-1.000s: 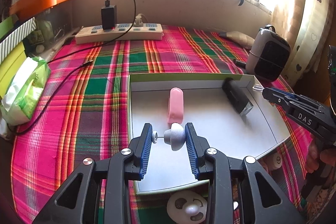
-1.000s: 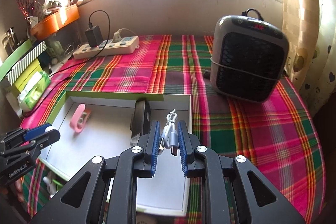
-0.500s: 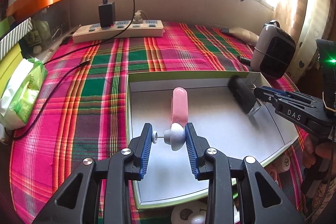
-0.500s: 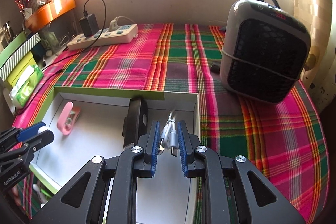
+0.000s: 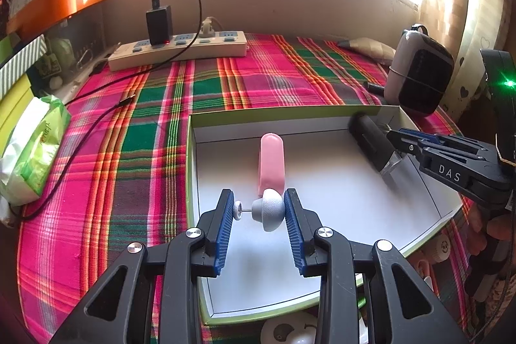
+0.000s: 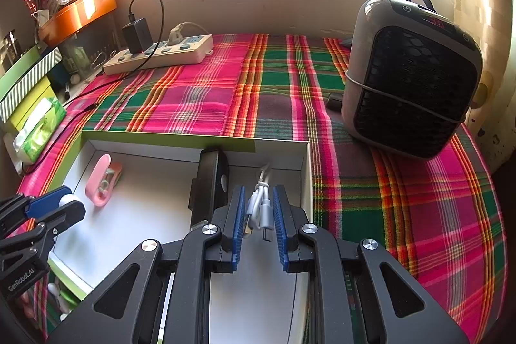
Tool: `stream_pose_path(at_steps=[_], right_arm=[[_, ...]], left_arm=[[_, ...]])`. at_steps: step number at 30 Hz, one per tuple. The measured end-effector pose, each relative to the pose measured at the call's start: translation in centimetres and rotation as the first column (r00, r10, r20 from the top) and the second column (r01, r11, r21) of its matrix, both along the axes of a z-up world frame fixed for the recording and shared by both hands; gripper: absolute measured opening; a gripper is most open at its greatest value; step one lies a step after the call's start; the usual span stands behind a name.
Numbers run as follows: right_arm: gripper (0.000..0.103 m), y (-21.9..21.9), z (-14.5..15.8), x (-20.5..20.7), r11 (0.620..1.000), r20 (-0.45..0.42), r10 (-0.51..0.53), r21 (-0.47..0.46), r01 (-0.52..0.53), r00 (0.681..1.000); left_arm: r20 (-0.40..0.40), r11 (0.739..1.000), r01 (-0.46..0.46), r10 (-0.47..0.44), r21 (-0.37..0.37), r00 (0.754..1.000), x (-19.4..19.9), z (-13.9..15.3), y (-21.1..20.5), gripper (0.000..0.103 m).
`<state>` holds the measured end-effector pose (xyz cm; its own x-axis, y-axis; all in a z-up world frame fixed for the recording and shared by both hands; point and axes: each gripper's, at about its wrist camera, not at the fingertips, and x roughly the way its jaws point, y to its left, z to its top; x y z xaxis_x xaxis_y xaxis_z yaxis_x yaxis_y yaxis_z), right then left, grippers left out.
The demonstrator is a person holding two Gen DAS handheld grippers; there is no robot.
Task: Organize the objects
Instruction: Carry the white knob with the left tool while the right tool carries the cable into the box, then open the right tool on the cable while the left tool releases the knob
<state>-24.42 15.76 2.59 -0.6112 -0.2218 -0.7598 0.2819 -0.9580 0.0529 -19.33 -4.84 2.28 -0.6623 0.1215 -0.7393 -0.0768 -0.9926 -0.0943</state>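
A shallow white box with a green rim lies on the plaid cloth. In it are a pink clip-like item and a black oblong device. My left gripper is shut on a small grey dome-shaped piece with a pin and white cap, held over the box's front left part. My right gripper is shut on a bundled white USB cable, held over the box's right end beside the black device.
A grey and black fan heater stands right of the box. A power strip with a black charger lies at the back. A green tissue pack lies left. Small white round toys sit in front of the box.
Both grippers have moved forward over the box with their loads. The right gripper has come closer to the black device and the box's right end.
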Motion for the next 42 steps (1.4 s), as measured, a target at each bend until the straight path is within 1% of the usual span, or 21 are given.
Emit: stream_pose_path(at_steps=[11,42], right_arm=[[0.019,-0.04,0.01,0.03,1.0,-0.004,-0.003,-0.007,0.003,1.0],[0.02,0.01,0.22,0.27,1.0,-0.003,-0.019,-0.012,0.019,1.0]], left_arm=[[0.005,1.0,0.003,-0.003,-0.019,1.0,0.04,0.0,0.22,0.03],[0.009,1.0,0.002,-0.002,-0.016,1.0,0.14,-0.14,0.27,0.031]])
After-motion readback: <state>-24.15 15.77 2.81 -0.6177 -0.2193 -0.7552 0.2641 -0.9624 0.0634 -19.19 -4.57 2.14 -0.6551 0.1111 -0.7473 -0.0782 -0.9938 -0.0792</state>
